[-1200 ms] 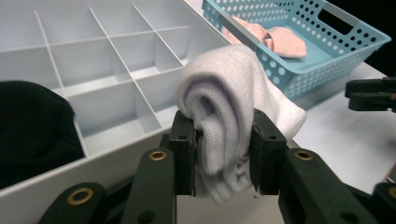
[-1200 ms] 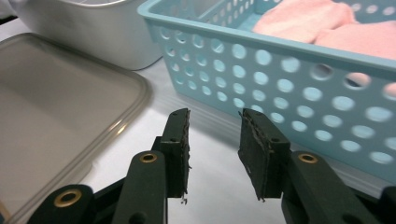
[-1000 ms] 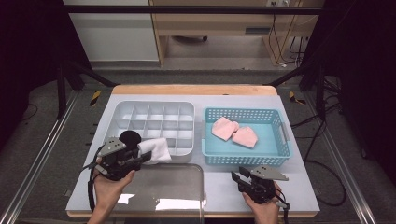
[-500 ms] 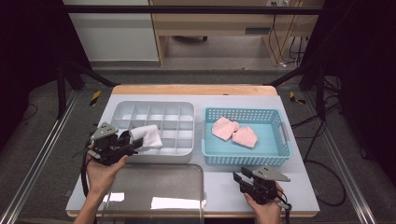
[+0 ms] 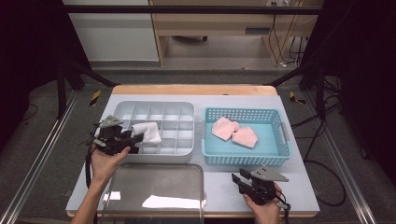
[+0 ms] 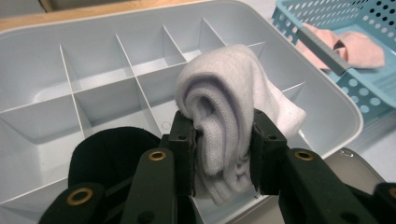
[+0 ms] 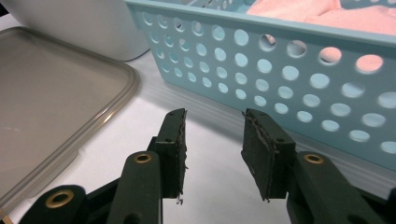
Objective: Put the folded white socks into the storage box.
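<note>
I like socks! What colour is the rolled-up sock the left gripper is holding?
White, maybe faintly lilac: the rolled-up soft knit sock shows best in the left gripper view.

The right gripper (image 7: 214, 149) is seen with its two black jaws held apart, nothing between them, over the pale tabletop (image 7: 210, 186). A perforated blue basket (image 7: 280, 74) is placed just ahead, pink cloth (image 7: 322, 11) showing inside it. A clear lid (image 7: 51, 107) is laid flat at the left.

lid (image 5: 154, 191): near edge cut off by frame | black item (image 6: 109, 156): half hidden behind jaws, unidentifiable
</note>
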`<state>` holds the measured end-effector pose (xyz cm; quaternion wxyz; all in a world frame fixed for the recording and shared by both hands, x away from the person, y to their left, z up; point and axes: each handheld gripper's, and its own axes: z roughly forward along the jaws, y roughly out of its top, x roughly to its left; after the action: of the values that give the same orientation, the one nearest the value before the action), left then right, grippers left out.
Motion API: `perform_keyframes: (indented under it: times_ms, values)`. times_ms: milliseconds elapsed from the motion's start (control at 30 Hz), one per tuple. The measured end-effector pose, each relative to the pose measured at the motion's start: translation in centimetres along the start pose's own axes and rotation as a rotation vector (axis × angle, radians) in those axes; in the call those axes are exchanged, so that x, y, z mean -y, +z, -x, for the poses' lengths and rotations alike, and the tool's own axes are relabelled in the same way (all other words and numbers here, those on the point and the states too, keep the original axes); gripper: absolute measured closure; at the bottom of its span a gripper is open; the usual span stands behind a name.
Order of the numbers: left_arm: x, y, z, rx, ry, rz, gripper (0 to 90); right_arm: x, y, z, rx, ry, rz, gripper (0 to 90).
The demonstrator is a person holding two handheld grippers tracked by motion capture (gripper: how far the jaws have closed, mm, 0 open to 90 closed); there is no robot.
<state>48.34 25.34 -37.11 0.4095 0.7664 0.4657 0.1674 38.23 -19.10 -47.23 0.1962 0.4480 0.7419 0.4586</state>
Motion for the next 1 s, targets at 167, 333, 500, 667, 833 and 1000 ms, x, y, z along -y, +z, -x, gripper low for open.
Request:
perform_keyframes:
  times_ms: [167,333,500,667,833,1000]
  values:
    - [0.2,0.8,-0.8,-0.014,-0.002,-0.044,65.4,0.1,0.1,0.0,-0.003,0.003,-0.005,59.9]
    - [0.4,1.0,-1.5,-0.042,0.023,-0.092,65.4,0.1,0.4,0.0,-0.007,0.001,-0.013,60.1]
    - [0.6,1.4,-1.4,-0.054,0.075,-0.134,65.5,0.2,0.6,-0.1,-0.01,0.0,-0.019,60.2]
    - [0.5,2.0,-0.4,-0.072,0.16,-0.181,65.6,0.3,0.5,0.0,-0.01,0.006,-0.02,60.3]
    - [0.6,2.7,0.3,-0.041,0.187,-0.235,65.9,0.3,0.5,0.1,-0.011,0.008,-0.018,60.4]
    - [0.6,3.2,0.5,-0.027,0.168,-0.256,65.9,0.3,0.6,0.0,-0.017,0.009,-0.023,60.4]
